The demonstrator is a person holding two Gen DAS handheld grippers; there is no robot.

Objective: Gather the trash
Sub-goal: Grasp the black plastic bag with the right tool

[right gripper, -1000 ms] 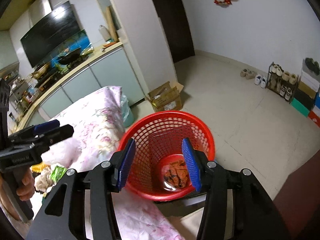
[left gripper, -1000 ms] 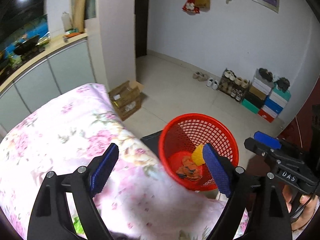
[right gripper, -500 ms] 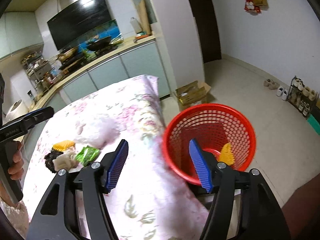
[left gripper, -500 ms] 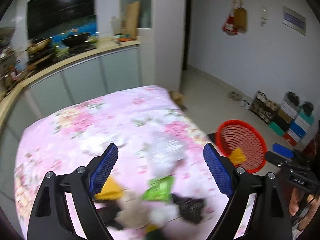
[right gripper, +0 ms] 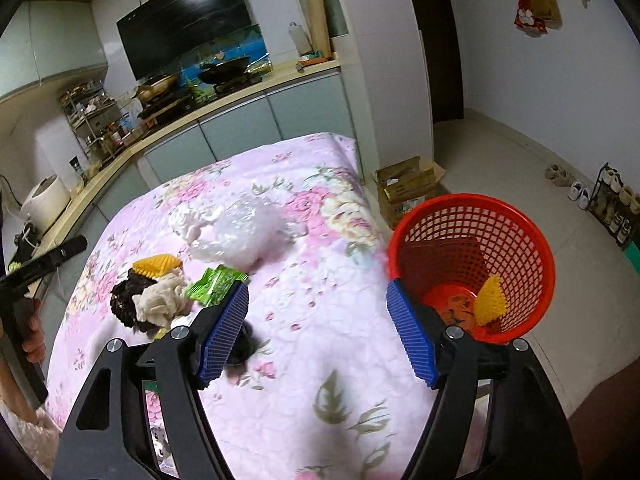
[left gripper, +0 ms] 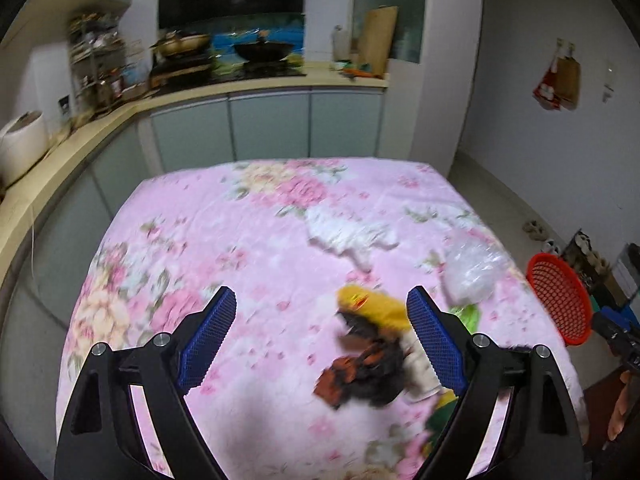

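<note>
While both hand-held tools hover over a table draped in pink floral cloth [right gripper: 320, 320], the right gripper [right gripper: 318, 334], its ribbed blue jaws just widened, stands apart with nothing but cloth between them, and the left gripper [left gripper: 322, 338] is spread wide and empty too. Nearest the right tool, at ten o'clock in its view, lies a heap of litter: a crumpled beige paper wad [right gripper: 160, 300] touching a dark brown crumpled wrapper [right gripper: 122, 298], a ridged yellow plastic piece [right gripper: 157, 265] just behind them, and a green foil snack packet [right gripper: 214, 285] beside the left jaw. All look light and soft; the wad should squash to a pinch across its middle, while the foil looks slippery and is best taken by a raised edge. Farther off at eleven o'clock sit a clear crinkled plastic bag [right gripper: 240, 232] and a torn white tissue [right gripper: 186, 220], flimsy enough to drift, so a bunched fold is the likely hold. At three o'clock, off the table's edge, the red plastic mesh basket [right gripper: 520, 248] already holds a yellow scrap and orange wrapper.
</note>
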